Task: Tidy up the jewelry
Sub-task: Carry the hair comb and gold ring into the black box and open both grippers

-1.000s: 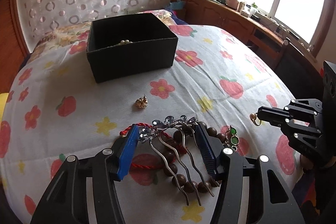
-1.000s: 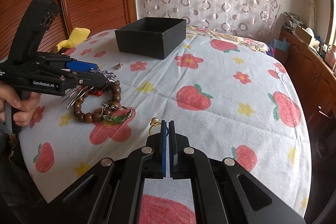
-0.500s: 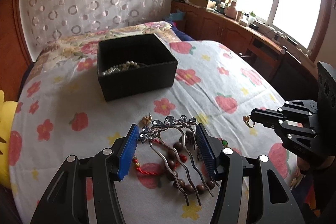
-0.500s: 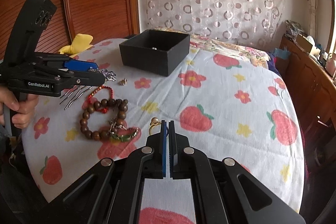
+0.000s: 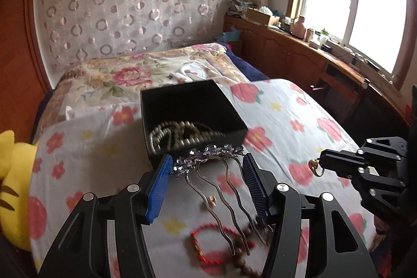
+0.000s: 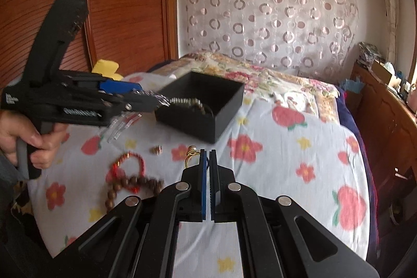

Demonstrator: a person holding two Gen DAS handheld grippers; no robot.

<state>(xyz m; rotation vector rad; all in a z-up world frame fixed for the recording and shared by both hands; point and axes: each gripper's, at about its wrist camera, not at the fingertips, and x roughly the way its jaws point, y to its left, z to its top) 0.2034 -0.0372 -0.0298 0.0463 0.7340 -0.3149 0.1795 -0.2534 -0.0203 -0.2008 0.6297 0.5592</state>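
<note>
Left gripper [image 5: 207,168] clamped the jewelled hair comb [image 5: 208,156] by its ends just short of the black box's [image 5: 161,160] near rim, pearls [image 5: 179,133] inside, while right gripper [image 6: 207,156] pinched a gold ring [image 6: 191,153] above open bedspread [image 6: 273,173].

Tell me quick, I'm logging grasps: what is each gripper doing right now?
Left gripper: closed on the jeweled hair comb, near the black box.
Right gripper: closed on a gold ring.
</note>
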